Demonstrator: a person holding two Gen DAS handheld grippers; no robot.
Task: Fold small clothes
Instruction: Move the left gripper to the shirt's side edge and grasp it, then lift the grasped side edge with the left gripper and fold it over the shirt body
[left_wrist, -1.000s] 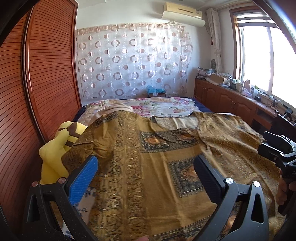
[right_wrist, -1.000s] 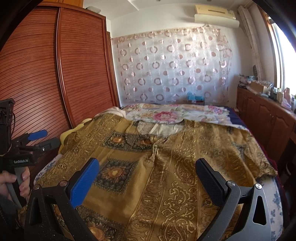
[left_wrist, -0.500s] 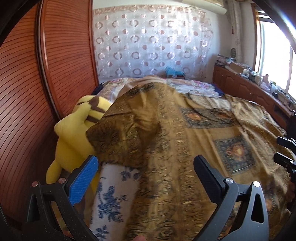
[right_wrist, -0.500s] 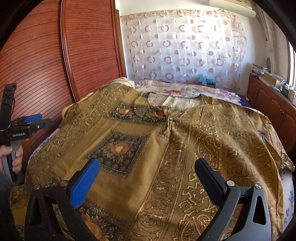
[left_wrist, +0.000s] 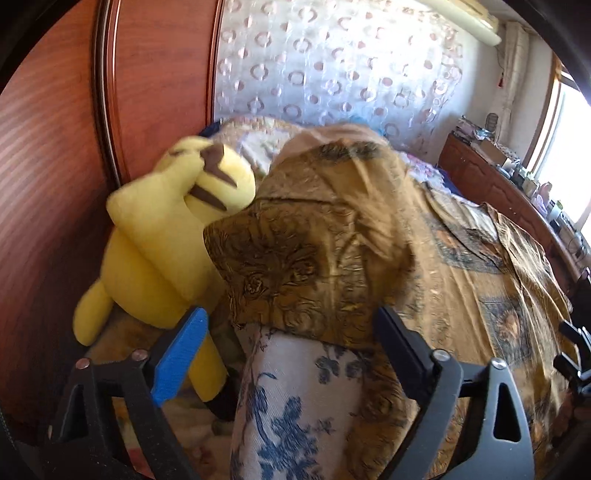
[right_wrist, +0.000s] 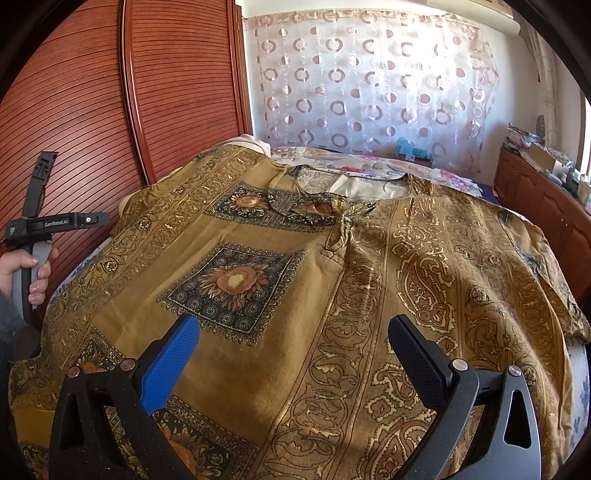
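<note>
A golden-brown patterned garment (right_wrist: 295, 280) lies spread flat over the bed, neckline (right_wrist: 354, 188) toward the far end. Its left sleeve (left_wrist: 303, 266) hangs over the bed's left edge. My left gripper (left_wrist: 291, 347) is open and empty, just in front of that sleeve's hem. It also shows in the right wrist view (right_wrist: 55, 221), held in a hand at the bed's left side. My right gripper (right_wrist: 295, 354) is open and empty, above the garment's lower middle.
A yellow plush toy (left_wrist: 166, 240) leans between the bed and the red-brown wardrobe doors (right_wrist: 110, 110). A blue floral white sheet (left_wrist: 295, 406) covers the mattress under the garment. A wooden cabinet (right_wrist: 546, 199) runs along the right. A circle-patterned curtain (right_wrist: 369, 85) hangs behind.
My left gripper has swung left and down to the garment's left sleeve at the bed edge, near the plush toy. My right gripper has moved lower and closer over the garment. Both stay open.
</note>
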